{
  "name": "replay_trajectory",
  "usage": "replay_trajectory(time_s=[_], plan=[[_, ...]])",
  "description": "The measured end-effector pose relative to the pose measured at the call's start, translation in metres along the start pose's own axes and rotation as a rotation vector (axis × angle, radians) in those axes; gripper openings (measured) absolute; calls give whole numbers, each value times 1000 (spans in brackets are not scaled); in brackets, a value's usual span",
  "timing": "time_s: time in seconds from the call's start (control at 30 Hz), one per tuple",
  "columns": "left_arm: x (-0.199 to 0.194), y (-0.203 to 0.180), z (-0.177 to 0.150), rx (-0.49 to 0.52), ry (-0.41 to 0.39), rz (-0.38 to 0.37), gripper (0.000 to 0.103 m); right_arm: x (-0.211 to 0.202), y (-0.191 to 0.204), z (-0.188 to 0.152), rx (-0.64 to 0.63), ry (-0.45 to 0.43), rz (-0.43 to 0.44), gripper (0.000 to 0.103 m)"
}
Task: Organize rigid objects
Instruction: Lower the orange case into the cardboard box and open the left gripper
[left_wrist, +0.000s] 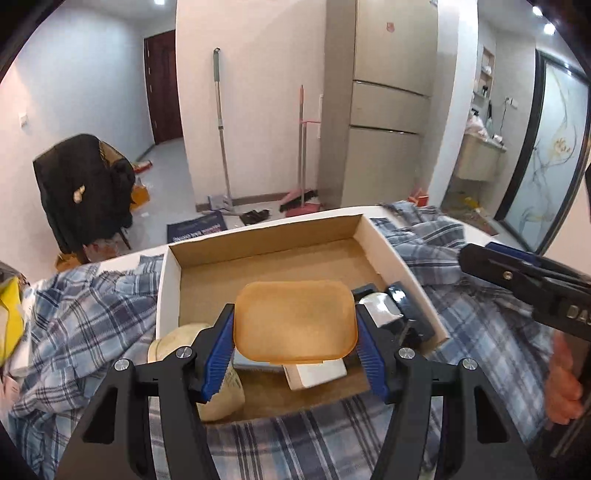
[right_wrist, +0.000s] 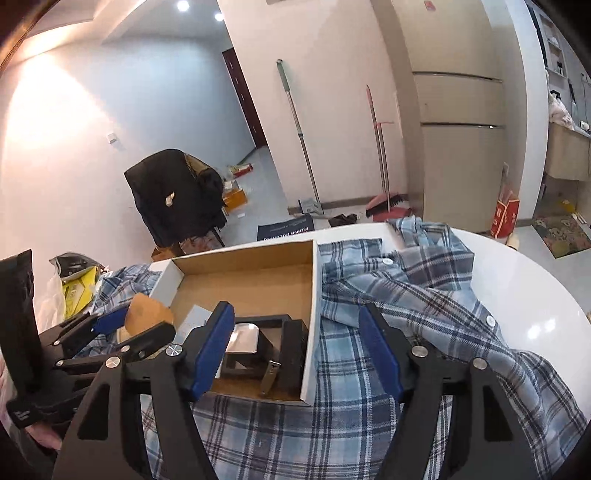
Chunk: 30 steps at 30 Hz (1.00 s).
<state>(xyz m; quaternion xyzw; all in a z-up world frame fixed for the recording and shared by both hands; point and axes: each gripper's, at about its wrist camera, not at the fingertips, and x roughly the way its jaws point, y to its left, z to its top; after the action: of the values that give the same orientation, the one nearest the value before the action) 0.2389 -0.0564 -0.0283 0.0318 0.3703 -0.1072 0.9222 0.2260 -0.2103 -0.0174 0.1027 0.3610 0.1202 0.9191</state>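
Left wrist view has the left gripper (left_wrist: 295, 332) clamped on an orange plastic dish (left_wrist: 295, 321), its blue pads (left_wrist: 218, 354) pressed against the dish's two short sides; the dish hangs over the near end of an open cardboard box (left_wrist: 266, 240); under and around it in the box lie a cream-coloured cap (left_wrist: 177, 339), a white flat carton (left_wrist: 314, 373) and a black holder with a shiny metal plate (left_wrist: 384, 310); the box rests on a blue plaid shirt (left_wrist: 92, 314) spread over a white table (right_wrist: 535, 295). Right wrist view shows the right gripper (right_wrist: 295, 350) with its fingers (right_wrist: 210, 350) spread apart and nothing between them; it hovers above the box's near right corner and the shirt, with the black holder just beyond its left finger. A mop (left_wrist: 221, 129) and a broom (left_wrist: 301, 147) lean against the far wall beside a fridge (left_wrist: 388, 103).
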Motion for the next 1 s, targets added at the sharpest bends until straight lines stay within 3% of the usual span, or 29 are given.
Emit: replay_trajectory(time_s=[0.27,0.53,0.6,0.63,0.7,0.83,1.0], plan=[[30,-10,-8,18,76,-12,64,5,-9,-3,17,30,0,69],[40,-9,-10,21,99,-6,64,5,-11,-2,32,50,9,69],[39,-7,-6,9,109,14,72,2,-11,-1,37,48,7,69],[34,-5,-4,0,93,23,78,0,-11,0,45,45,5,69],[20,-1,1,-2,37,35,80,-7,-12,4,69,30,-3,75],[-22,5,6,5,-100,55,88,-29,-5,11,75,3,9,76],[-90,15,0,-5,-273,46,88,-67,20,4,-6,-43,-21,76]])
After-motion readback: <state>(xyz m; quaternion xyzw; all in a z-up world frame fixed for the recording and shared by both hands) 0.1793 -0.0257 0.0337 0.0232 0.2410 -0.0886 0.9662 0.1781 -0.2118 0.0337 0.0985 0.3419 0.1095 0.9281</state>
